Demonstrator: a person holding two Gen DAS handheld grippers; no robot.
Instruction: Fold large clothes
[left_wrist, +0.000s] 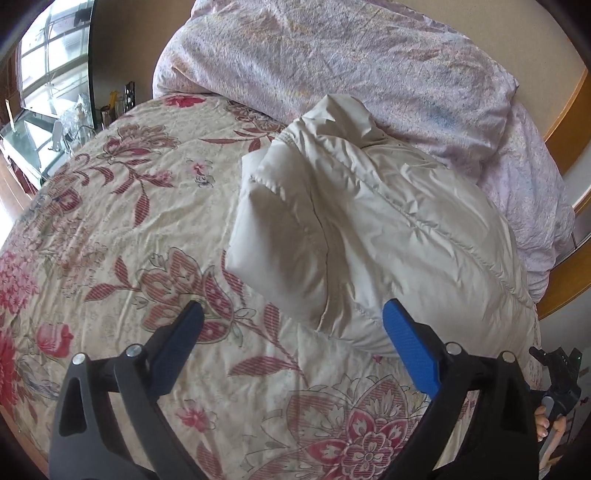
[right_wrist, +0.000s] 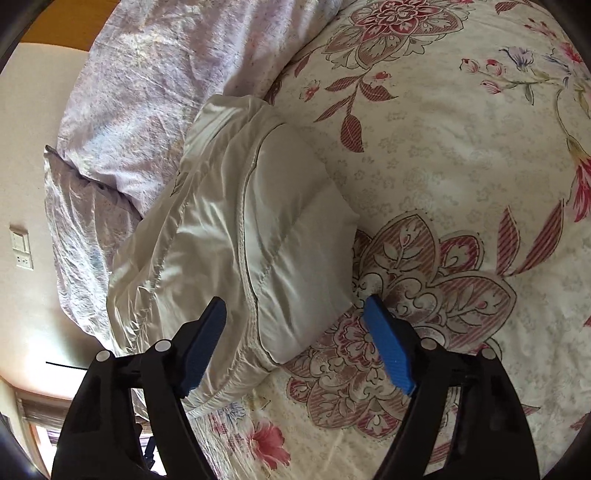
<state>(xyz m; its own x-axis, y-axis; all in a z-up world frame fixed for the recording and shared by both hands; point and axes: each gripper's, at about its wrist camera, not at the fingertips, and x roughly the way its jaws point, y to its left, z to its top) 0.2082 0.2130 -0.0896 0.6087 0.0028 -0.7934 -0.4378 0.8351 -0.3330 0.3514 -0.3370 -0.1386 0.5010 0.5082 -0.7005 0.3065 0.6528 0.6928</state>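
Note:
A cream padded jacket (left_wrist: 369, 221) lies folded into a thick bundle on the floral bedspread (left_wrist: 129, 221), its far side against a lilac quilt. My left gripper (left_wrist: 293, 308) hovers open just short of the bundle's near edge, and its right blue finger (left_wrist: 410, 350) overlaps the jacket's lower corner. In the right wrist view the same jacket (right_wrist: 229, 240) fills the middle. My right gripper (right_wrist: 295, 301) stands open astride the bundle's near corner; the pads do not press on it.
A crumpled lilac quilt (left_wrist: 351, 66) is heaped along the wooden bed frame (left_wrist: 565, 110). A window and a glass shelf with small items (left_wrist: 55, 122) lie beyond the bed's far left. A hand (left_wrist: 545, 424) shows at the lower right. A wall switch (right_wrist: 20, 242) is on the left.

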